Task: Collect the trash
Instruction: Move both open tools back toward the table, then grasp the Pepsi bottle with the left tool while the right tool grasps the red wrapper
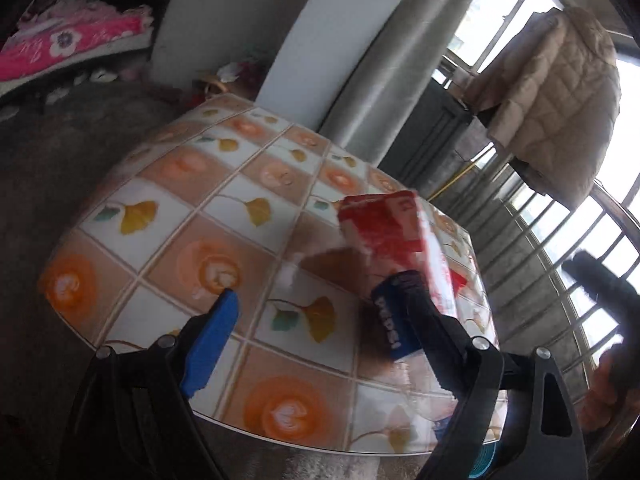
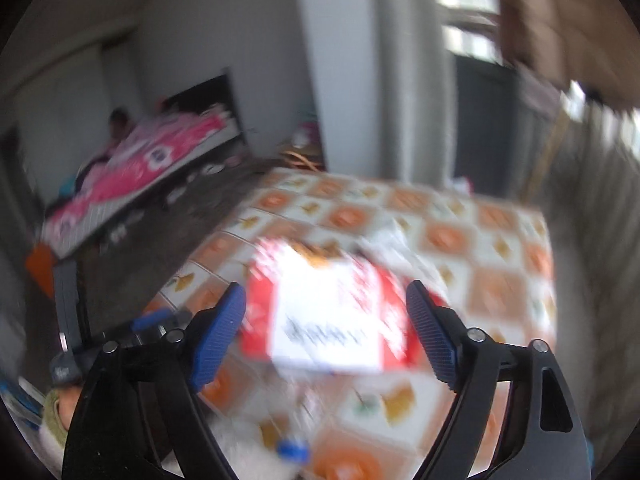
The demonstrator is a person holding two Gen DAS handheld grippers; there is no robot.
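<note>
Above the tiled table [image 1: 168, 208], the left hand-held gripper [image 1: 316, 324] tilts downward with its jaws spread wide and nothing between them. Its right finger lies in front of a red-and-white carton [image 1: 396, 232], which appears airborne over the table's right part; contact cannot be told. Further right, the right hand-held gripper [image 2: 326, 320] also points down at the table, jaws spread, the blurred carton [image 2: 324, 312] framed between its fingers but not visibly pinched.
</note>
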